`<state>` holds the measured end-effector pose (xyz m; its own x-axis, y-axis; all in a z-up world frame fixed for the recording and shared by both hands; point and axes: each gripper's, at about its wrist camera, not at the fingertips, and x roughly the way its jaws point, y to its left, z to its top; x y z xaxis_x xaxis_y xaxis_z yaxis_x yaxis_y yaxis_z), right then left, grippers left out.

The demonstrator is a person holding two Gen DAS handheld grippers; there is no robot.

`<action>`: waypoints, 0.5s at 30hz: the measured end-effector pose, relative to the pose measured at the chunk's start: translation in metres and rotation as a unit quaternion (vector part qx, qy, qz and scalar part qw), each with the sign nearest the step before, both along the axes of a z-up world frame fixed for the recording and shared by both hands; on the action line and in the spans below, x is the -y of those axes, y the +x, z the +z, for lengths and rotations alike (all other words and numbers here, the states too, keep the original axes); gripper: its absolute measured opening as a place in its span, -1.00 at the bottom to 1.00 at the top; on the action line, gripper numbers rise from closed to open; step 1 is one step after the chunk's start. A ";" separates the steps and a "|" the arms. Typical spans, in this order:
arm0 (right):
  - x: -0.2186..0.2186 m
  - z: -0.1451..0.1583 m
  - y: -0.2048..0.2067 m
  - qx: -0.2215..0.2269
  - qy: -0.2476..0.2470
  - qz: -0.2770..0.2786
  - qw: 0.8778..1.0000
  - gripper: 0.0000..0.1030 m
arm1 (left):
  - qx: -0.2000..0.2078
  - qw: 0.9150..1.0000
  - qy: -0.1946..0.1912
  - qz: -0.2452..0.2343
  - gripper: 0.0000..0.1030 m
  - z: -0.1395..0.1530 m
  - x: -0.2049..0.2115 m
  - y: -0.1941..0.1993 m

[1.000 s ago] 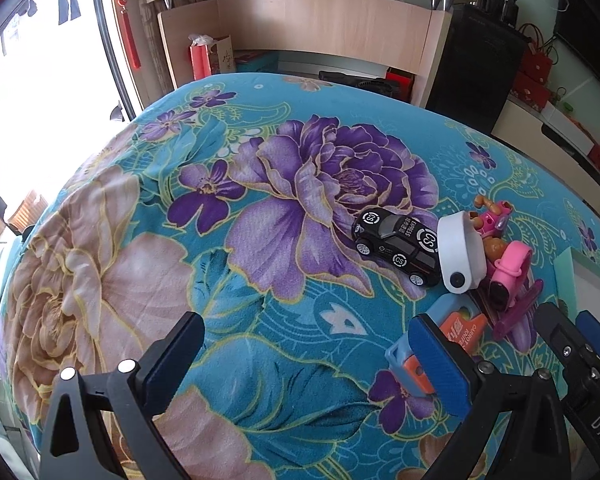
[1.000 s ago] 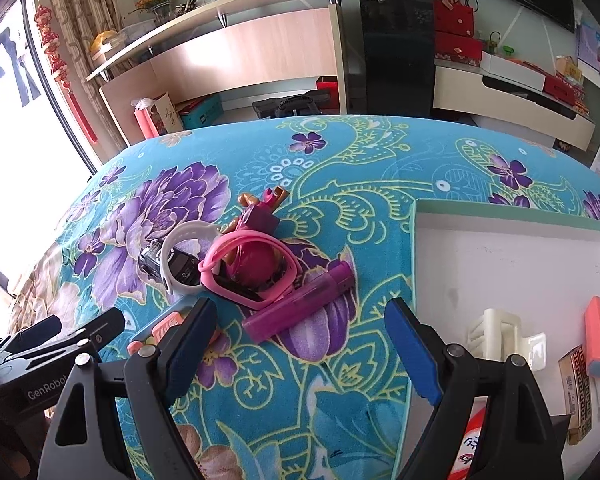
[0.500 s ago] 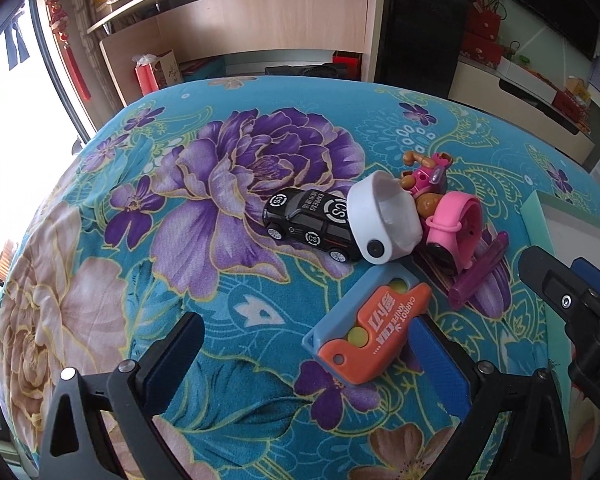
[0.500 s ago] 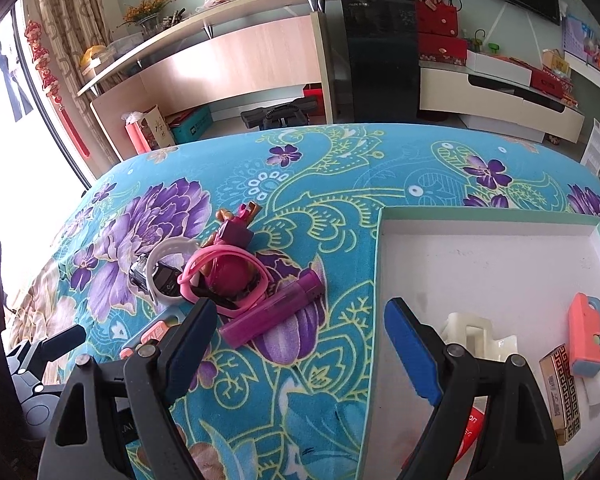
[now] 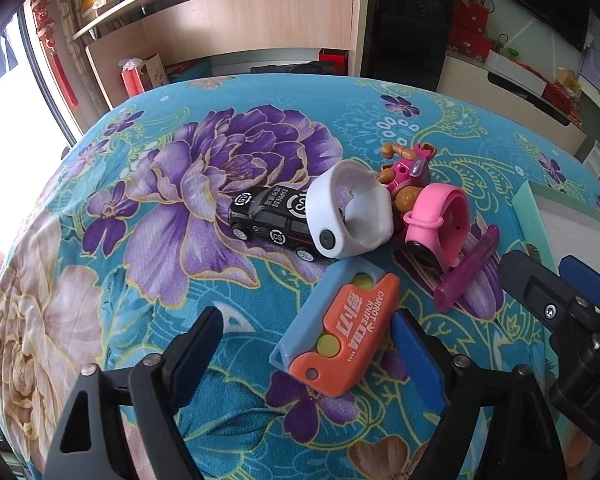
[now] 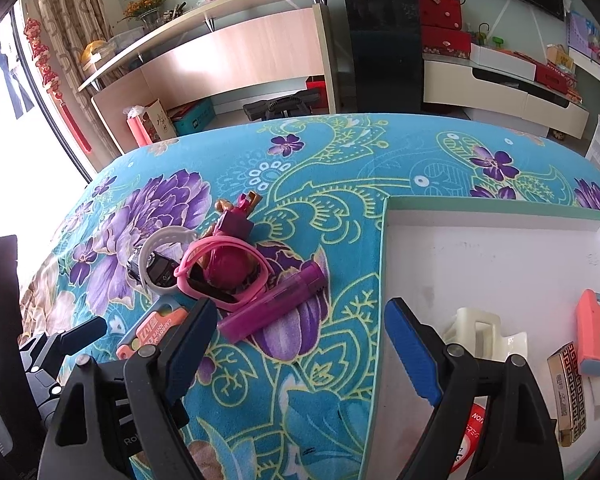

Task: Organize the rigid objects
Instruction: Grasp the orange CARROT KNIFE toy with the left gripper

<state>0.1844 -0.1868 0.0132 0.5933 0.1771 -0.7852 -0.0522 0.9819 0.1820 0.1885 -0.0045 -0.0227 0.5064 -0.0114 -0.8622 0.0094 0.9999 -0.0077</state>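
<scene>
A pick-up is judged to be in hand. The left hand-held gripper (image 5: 304, 344) is held wide around the orange toy knife (image 5: 337, 334) on the counter (image 5: 180, 272); closing is called for next. The right hand-held gripper (image 6: 300, 336), wide and empty, is held over the tray (image 6: 496, 216) edge.

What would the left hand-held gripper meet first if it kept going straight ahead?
Most likely the orange and blue toy knife, lying just past the open left hand-held gripper, close to its right finger. The black toy car sits farther on. Depth is uncertain.
</scene>
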 end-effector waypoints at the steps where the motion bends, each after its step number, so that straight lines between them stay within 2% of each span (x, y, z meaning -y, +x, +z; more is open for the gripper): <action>1: 0.001 0.000 0.000 -0.001 0.000 -0.001 1.000 0.68 | 0.000 1.000 -0.004 -0.004 0.51 0.001 0.001 0.000; 3: 0.002 -0.001 0.001 -0.002 0.000 -0.002 1.000 0.68 | 0.000 1.000 -0.017 -0.013 0.26 0.002 0.002 -0.001; 5: 0.003 -0.002 0.001 -0.003 0.000 -0.004 1.000 0.68 | 0.000 0.999 -0.028 -0.020 0.11 0.003 0.004 -0.002; 15: 0.007 -0.005 0.002 -0.006 -0.002 -0.008 1.000 0.68 | 0.009 0.999 -0.039 -0.006 -0.09 0.010 -0.007 -0.006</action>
